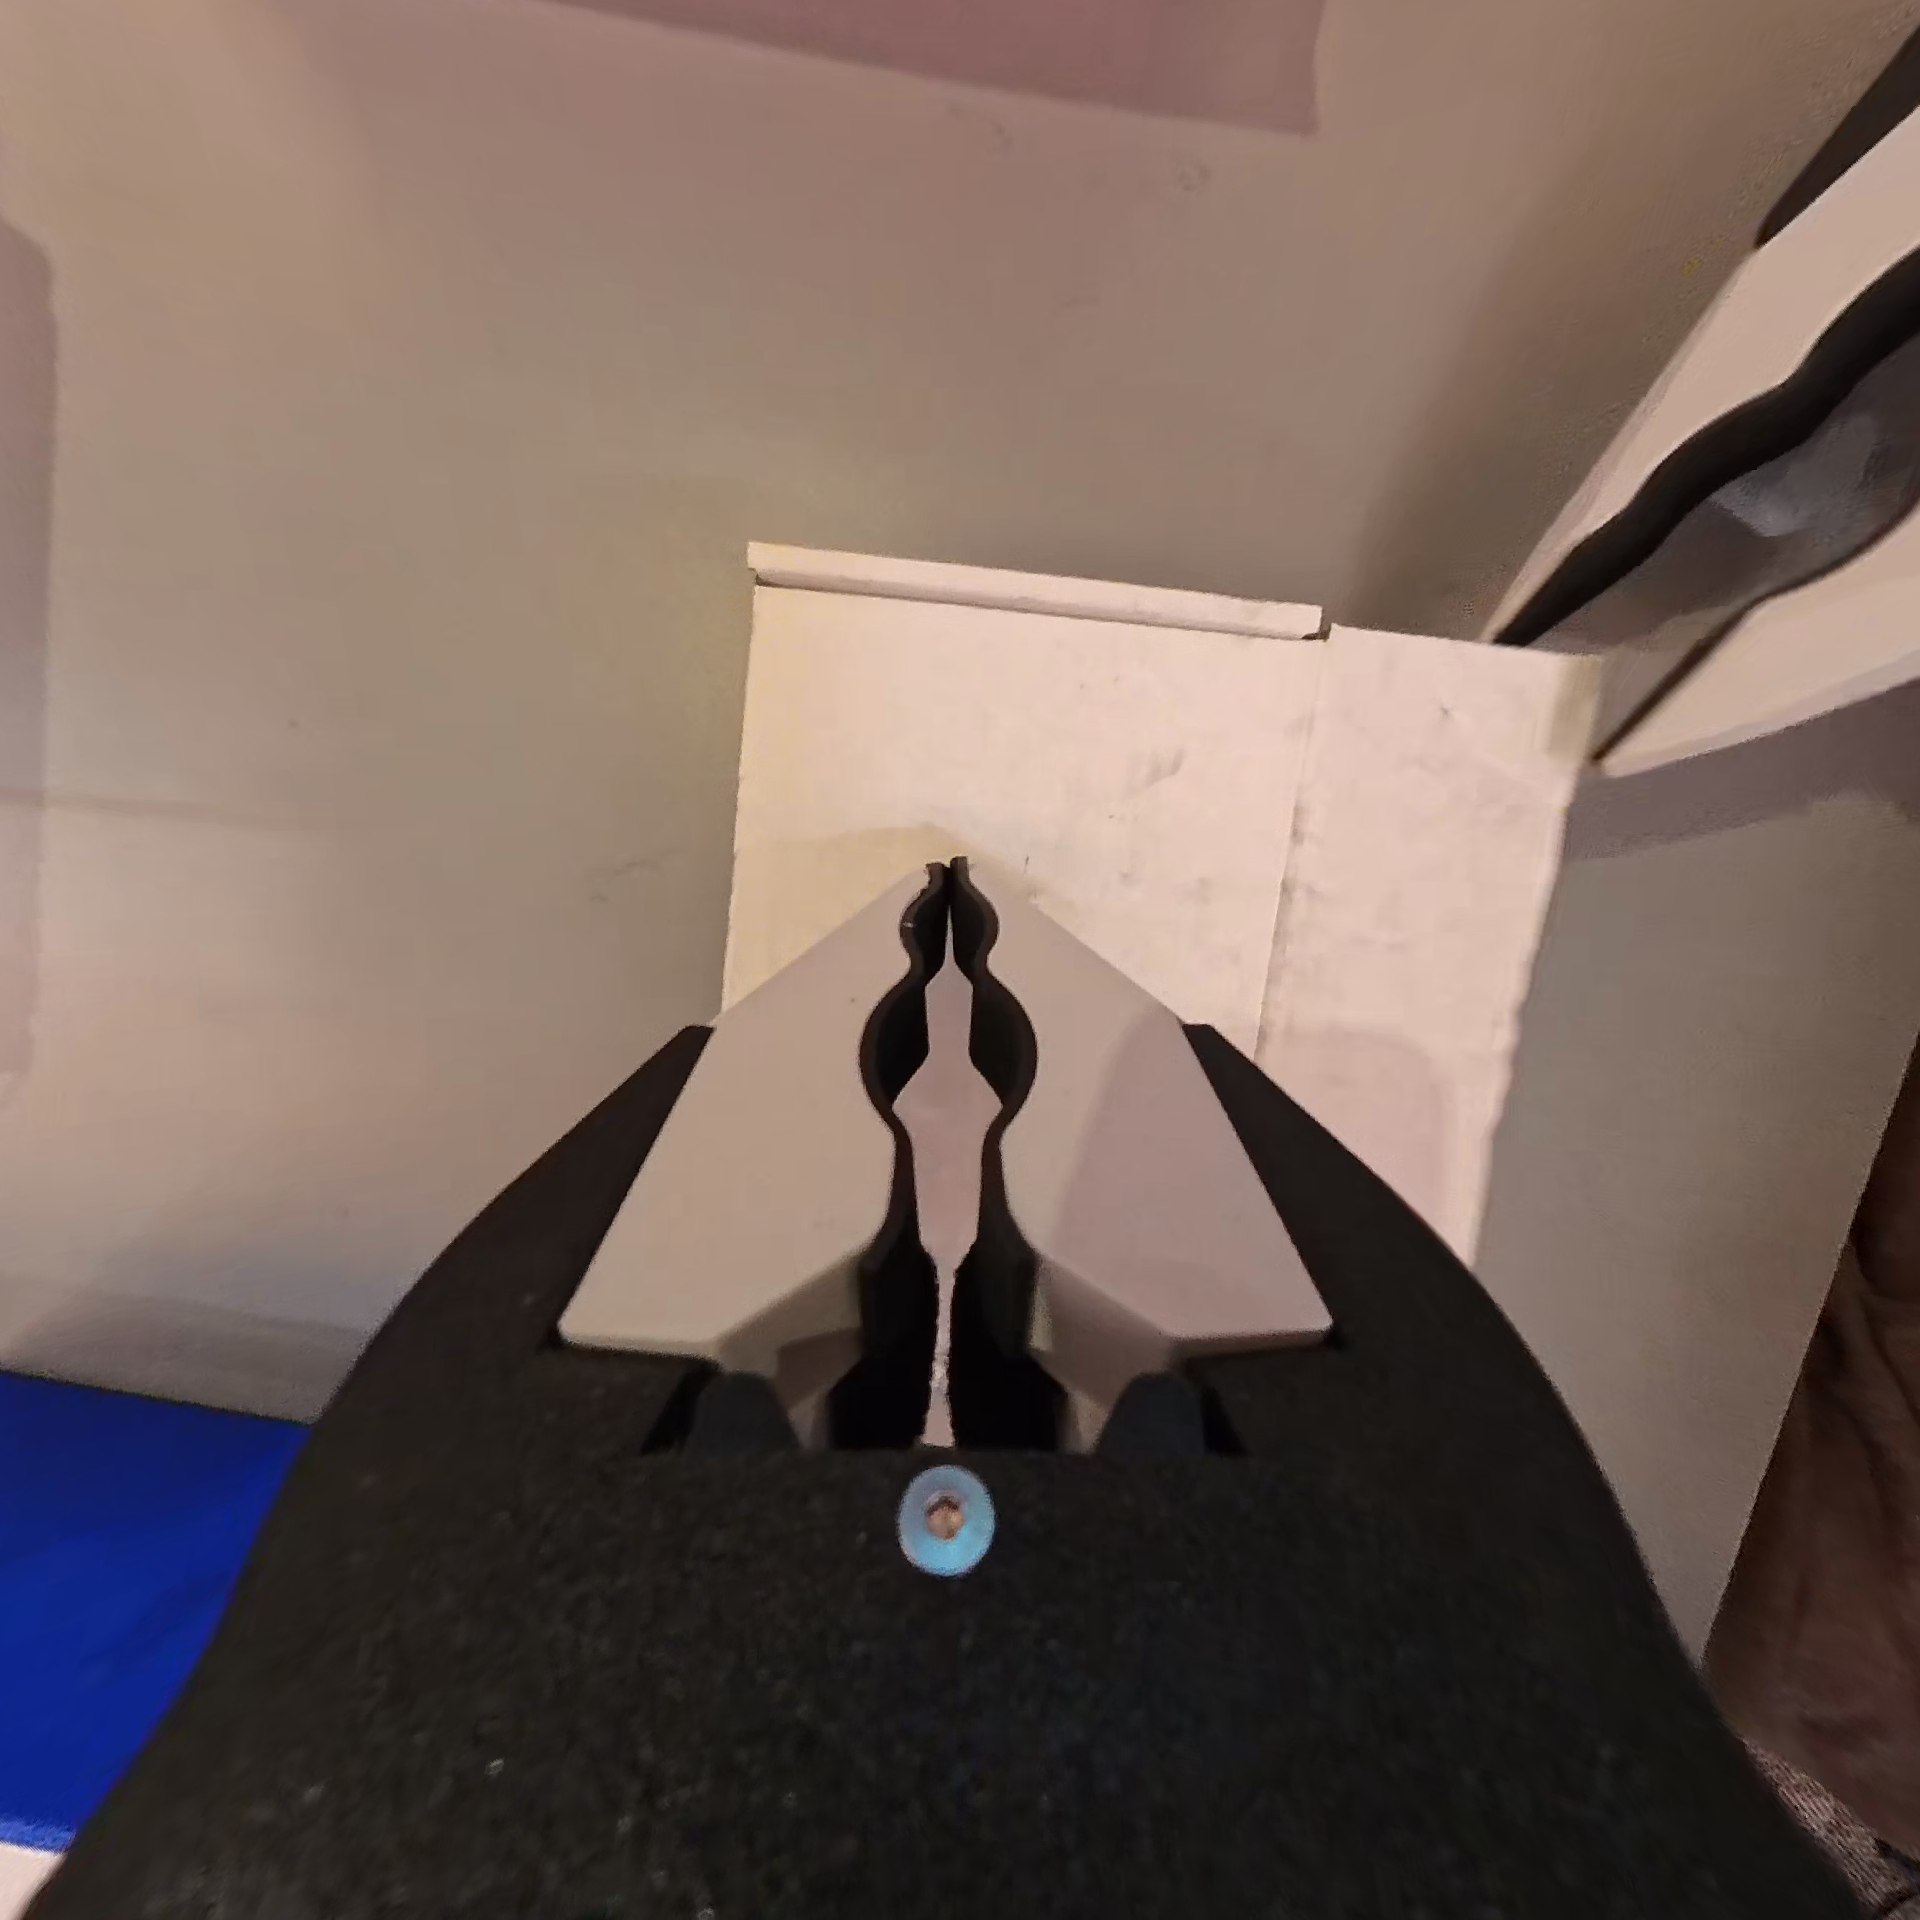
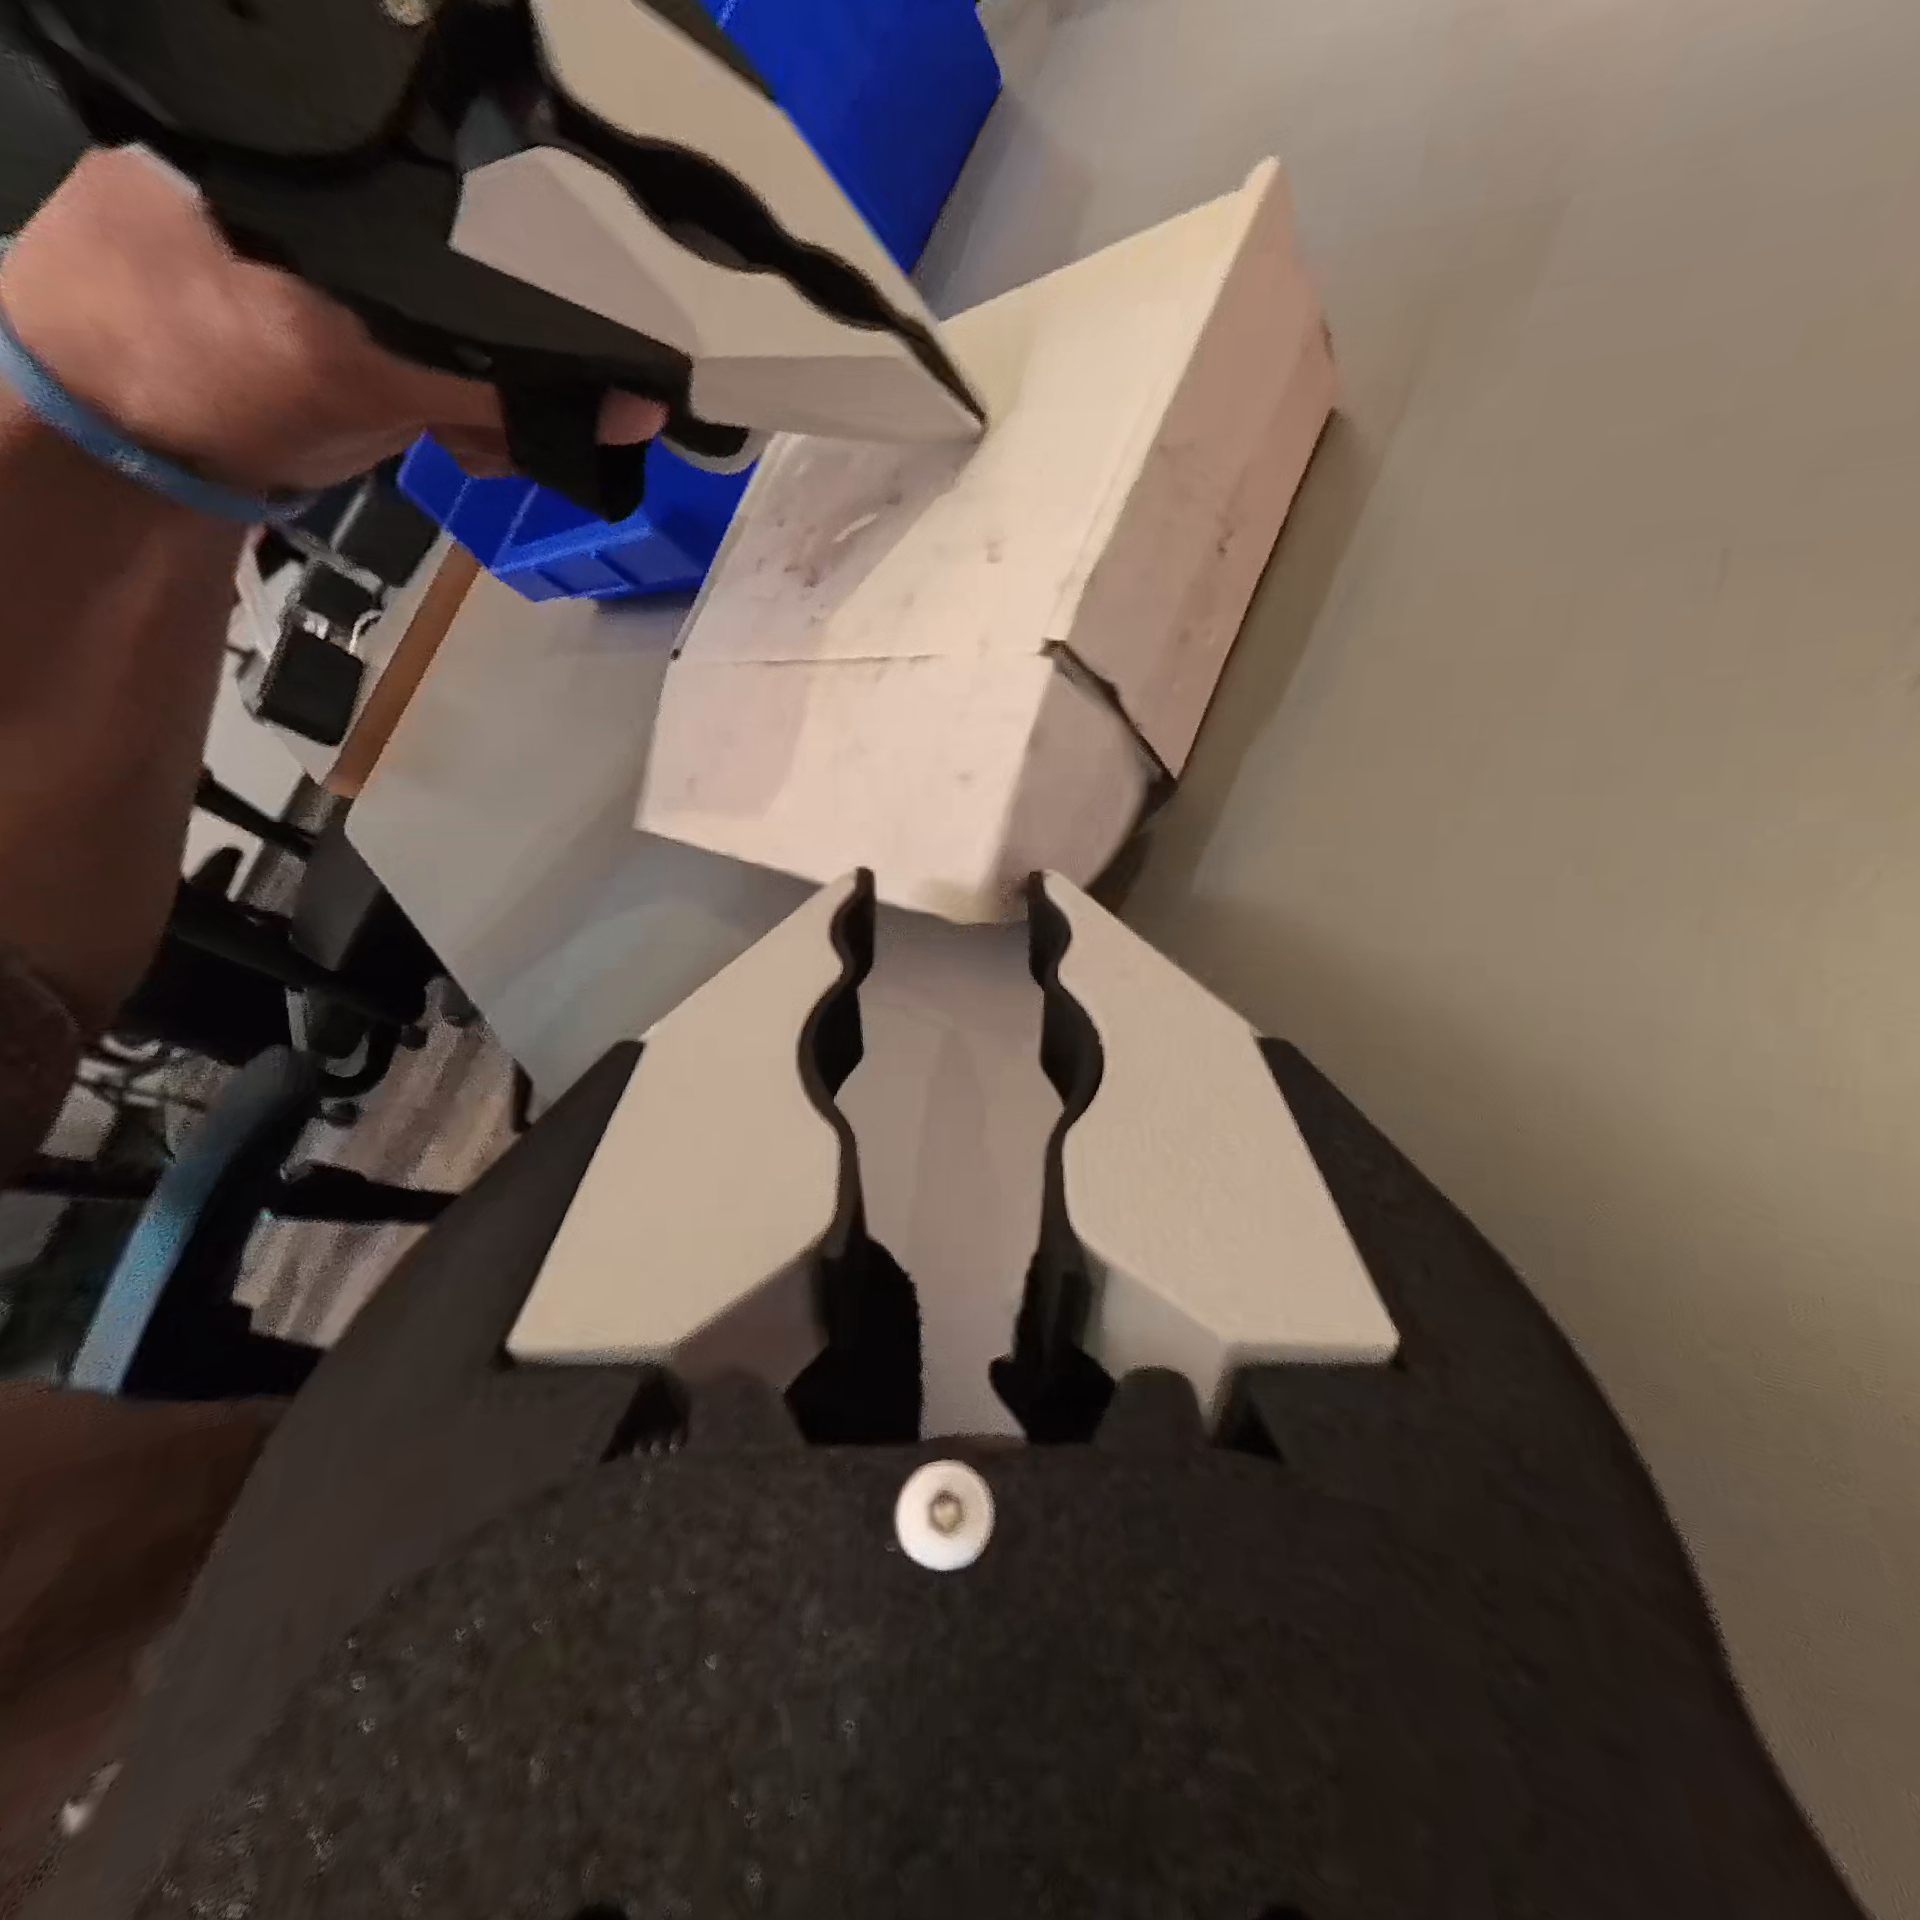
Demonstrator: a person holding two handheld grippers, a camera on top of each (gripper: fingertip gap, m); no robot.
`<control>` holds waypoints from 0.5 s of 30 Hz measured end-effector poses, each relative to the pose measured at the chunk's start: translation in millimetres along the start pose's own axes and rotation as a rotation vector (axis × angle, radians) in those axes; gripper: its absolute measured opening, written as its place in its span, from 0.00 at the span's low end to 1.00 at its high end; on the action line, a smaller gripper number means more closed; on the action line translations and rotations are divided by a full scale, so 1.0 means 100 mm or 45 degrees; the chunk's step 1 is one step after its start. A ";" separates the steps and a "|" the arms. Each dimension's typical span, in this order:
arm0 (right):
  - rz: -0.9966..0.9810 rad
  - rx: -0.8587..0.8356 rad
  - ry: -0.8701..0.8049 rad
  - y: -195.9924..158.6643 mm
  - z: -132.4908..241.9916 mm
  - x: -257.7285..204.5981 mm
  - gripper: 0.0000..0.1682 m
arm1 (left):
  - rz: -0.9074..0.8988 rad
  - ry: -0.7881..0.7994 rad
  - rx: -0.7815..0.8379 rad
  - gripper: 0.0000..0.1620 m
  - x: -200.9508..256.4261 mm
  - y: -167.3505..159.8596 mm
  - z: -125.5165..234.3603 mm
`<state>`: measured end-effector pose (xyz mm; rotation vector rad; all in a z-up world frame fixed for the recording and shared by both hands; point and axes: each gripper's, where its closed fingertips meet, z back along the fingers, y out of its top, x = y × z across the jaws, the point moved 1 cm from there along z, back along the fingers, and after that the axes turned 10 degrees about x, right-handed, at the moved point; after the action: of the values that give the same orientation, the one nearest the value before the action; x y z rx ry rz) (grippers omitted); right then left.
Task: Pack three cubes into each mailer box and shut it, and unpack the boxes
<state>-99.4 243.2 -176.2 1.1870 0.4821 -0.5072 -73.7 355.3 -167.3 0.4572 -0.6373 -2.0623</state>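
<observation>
Left gripper [image 1: 948, 868]: jaws closed on nothing, tips pressing down on the lid of the white mailer box [image 2: 997, 582]. Right gripper [image 2: 948, 883]: jaws narrowly parted, empty, at the box's front flap [image 2: 862, 769], which looks not fully tucked at its near corner. Box lies lid-down on the pale surface [image 2: 1558, 727], a blue bin [image 2: 883, 94] just behind it. No cubes visible; contents cannot be told.

Risk: the left tips bear on a small spot, so the box could skid or the lid dent. If the right gripper pushes off-centre, the flap may buckle instead of seating.

Surface is plain and matte. Dark stands and chair parts show past its edge.
</observation>
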 end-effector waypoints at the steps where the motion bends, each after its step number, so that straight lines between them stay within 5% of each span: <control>1: 0.040 -0.016 0.024 -0.02 0.02 -0.03 0.20 | 0.001 -0.004 0.000 0.00 0.00 0.00 0.00; 7: 0.353 -0.179 0.007 -0.17 0.03 -0.02 0.25 | -0.023 -0.029 -0.039 0.00 0.00 0.00 0.00; 15: 0.592 -0.185 -0.152 -0.10 -0.07 0.12 0.19 | -0.031 -0.019 -0.049 0.00 0.00 0.00 0.00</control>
<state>-96.6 245.4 -192.9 1.0777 0.1276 -0.1379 -73.5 355.0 -167.1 0.4296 -0.6028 -2.0993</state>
